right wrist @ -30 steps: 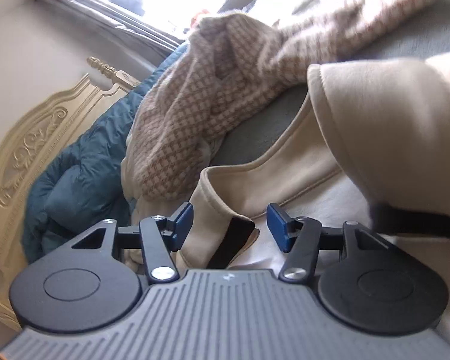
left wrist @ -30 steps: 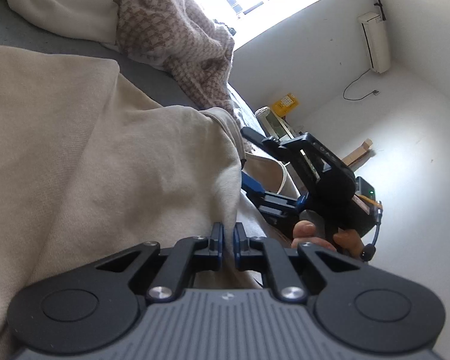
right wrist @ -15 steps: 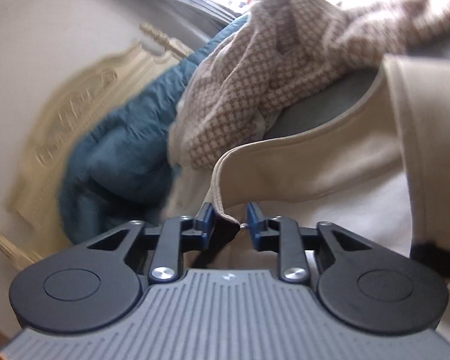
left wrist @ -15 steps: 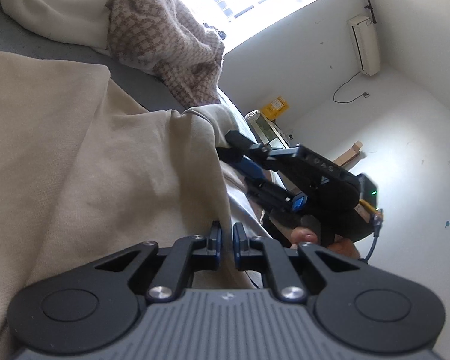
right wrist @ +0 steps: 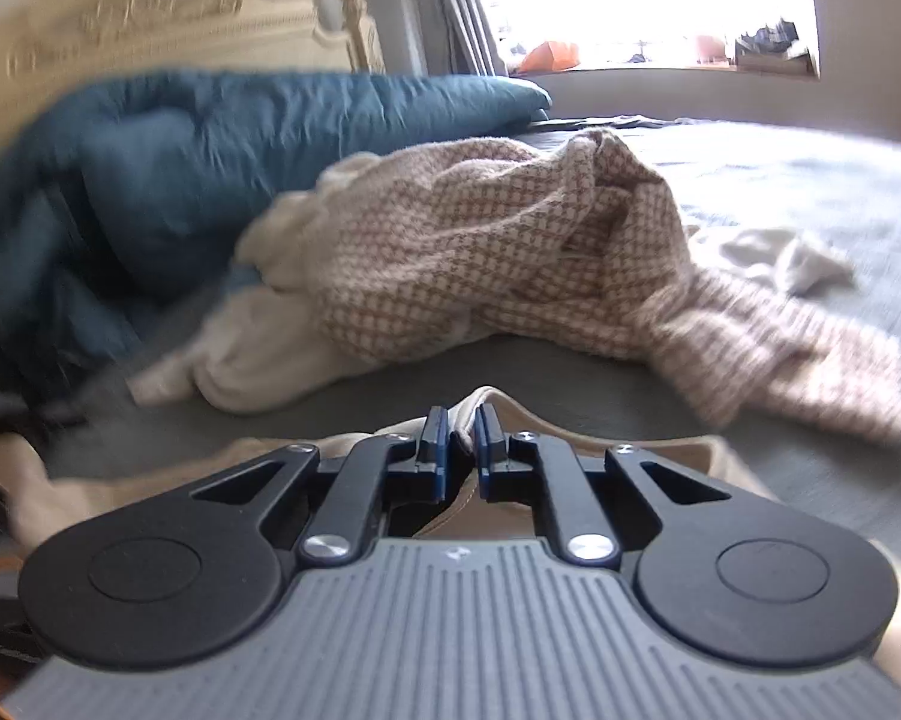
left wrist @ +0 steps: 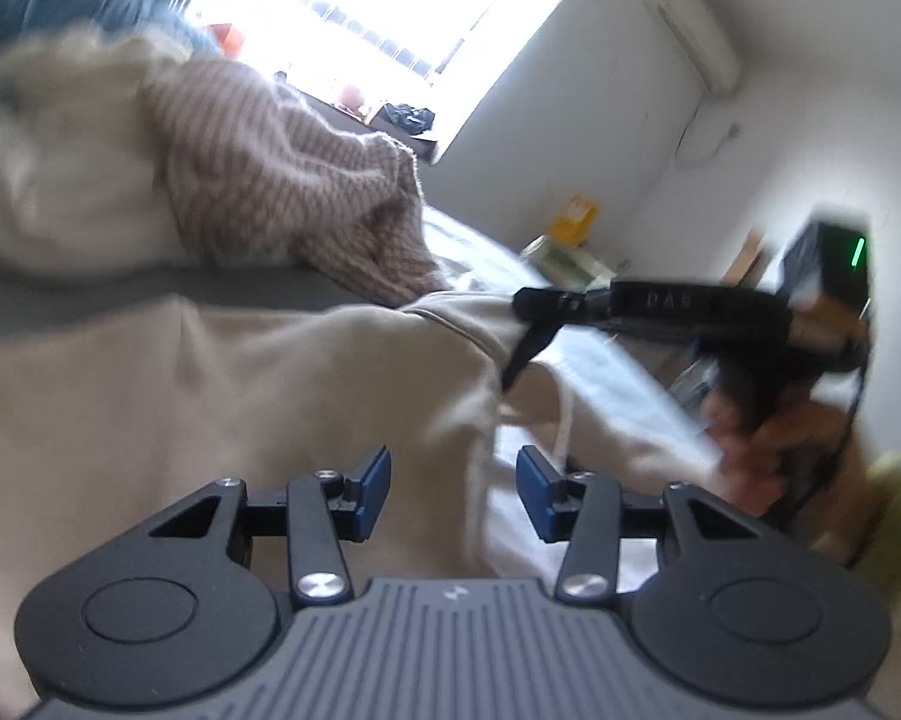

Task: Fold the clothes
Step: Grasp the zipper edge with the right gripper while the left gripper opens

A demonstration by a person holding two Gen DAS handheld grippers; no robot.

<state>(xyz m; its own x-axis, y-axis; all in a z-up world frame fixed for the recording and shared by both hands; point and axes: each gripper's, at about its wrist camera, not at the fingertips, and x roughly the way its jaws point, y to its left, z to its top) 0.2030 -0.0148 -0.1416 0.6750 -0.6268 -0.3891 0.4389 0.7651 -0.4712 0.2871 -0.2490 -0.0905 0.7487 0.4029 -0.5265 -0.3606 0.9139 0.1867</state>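
The left gripper (left wrist: 453, 492) hangs with its blue pads spread wide and nothing between them, just above the beige garment (left wrist: 210, 396), which lies spread over the near part of the grey bed (right wrist: 780, 180). The right gripper (right wrist: 461, 450) has its pads pressed together on a bunched edge of the garment. In the left view it reaches in from the right, a hand (left wrist: 768, 438) around its handle, pinching the garment's far right corner. Beyond the garment lies a checked knit (right wrist: 510, 264) heaped on a white cloth (right wrist: 258, 354). Farther left sits a blue duvet (right wrist: 210, 150) against a carved headboard (right wrist: 150, 18). A bright window (right wrist: 642, 0) fills the far wall.
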